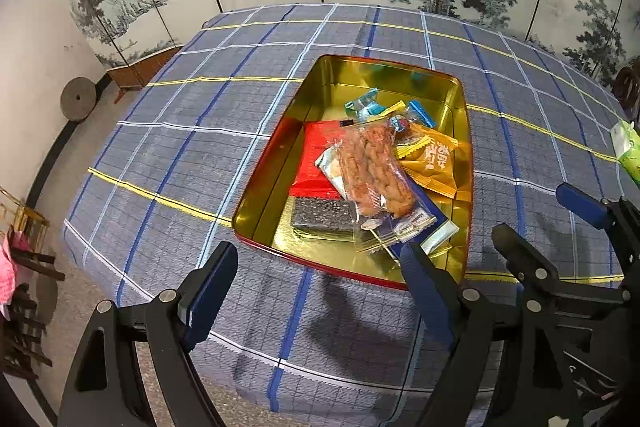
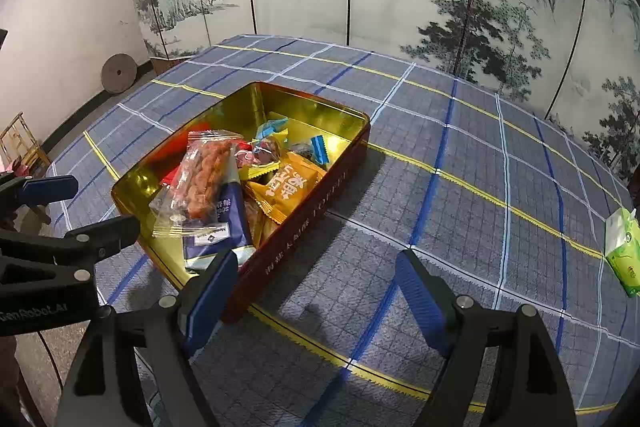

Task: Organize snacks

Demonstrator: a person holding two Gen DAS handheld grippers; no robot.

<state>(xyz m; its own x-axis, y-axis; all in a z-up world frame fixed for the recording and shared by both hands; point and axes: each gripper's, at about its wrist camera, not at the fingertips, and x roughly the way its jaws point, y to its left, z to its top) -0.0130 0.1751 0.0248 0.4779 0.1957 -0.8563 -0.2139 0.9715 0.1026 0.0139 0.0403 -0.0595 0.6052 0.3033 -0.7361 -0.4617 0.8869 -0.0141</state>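
A gold tin (image 1: 256, 211) with red sides sits on the checked cloth (image 1: 168, 155) on the surface. Snacks (image 1: 372, 171) lie piled inside it: a clear bag of brown twists, a red pack, an orange pack and some small blue sweets.

The left gripper (image 1: 320, 295) has its jaws wide apart with nothing in them. The tin is just past them.

The right gripper (image 2: 316, 299) is also spread and empty, and the tin is by its left finger, maybe touching.

A green pack (image 2: 622, 251) lies far off to the right.
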